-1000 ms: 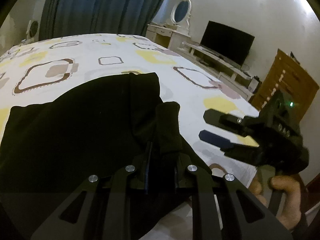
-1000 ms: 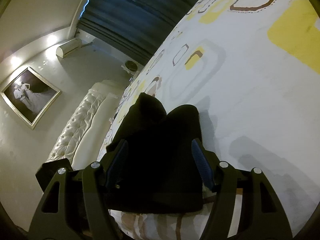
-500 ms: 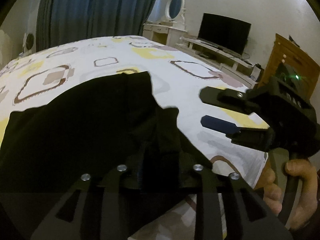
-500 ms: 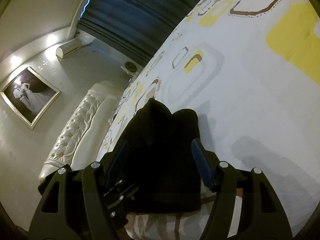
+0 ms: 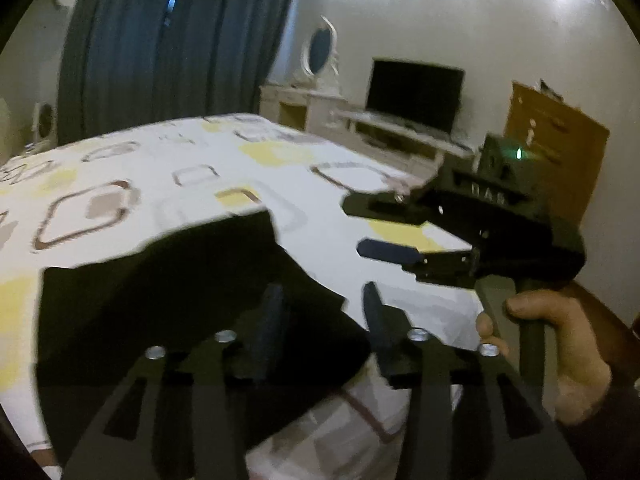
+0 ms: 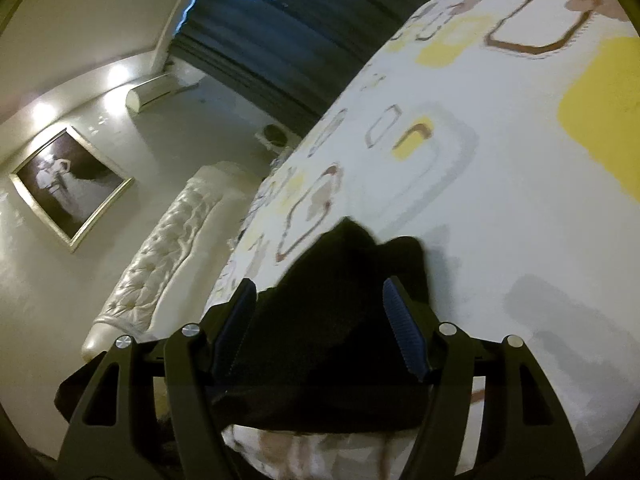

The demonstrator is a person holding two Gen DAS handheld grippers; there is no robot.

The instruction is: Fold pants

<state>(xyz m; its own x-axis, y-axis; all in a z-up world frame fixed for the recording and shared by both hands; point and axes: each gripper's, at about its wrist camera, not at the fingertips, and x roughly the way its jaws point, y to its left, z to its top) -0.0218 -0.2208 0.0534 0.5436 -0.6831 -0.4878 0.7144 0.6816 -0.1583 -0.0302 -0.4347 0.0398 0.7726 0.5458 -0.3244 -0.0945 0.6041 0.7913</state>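
Pants (image 5: 168, 304) lie folded at the near edge of the bed (image 5: 168, 168); my left gripper (image 5: 320, 304) and right gripper (image 6: 320, 300) gape, gripping nothing, so little seems left

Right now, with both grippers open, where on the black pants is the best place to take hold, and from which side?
Probably the near edge of the black pants, which lies at the foot edge of the bed. The left gripper and the right gripper both face it from that side, jaws open, so each could pinch a near corner there, coming in low over the bed edge.
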